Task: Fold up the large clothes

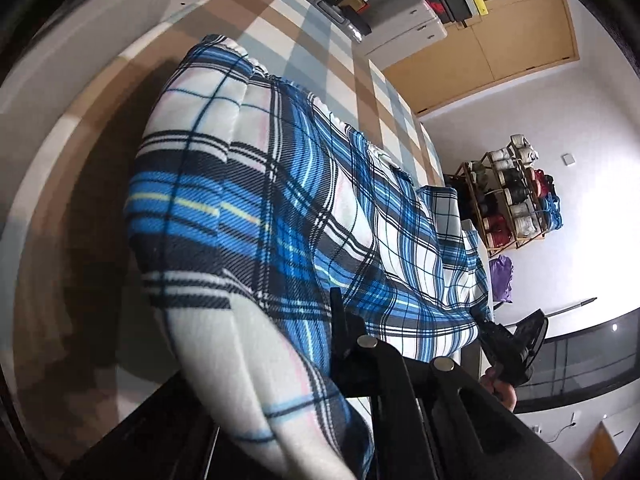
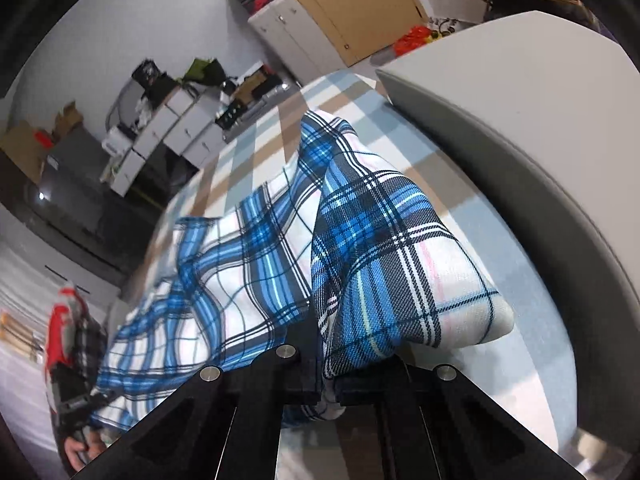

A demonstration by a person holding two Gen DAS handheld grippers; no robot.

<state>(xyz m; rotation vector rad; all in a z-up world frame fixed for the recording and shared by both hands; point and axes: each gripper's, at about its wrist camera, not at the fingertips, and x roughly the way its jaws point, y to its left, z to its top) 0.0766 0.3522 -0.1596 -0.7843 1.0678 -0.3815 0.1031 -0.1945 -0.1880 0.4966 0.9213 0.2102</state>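
A blue, white and black plaid fleece garment (image 1: 256, 200) is seen spread along a bed covered by a beige, grey and white checked sheet (image 1: 320, 52). One end of it is lifted off the bed and pinched between the pressed-together jaws of the left gripper (image 1: 344, 336). The opposite end (image 2: 384, 264) is clamped in the right gripper (image 2: 326, 376), whose jaws are closed on a bunched fold. A white headboard (image 2: 520, 128) is seen along the bed's edge.
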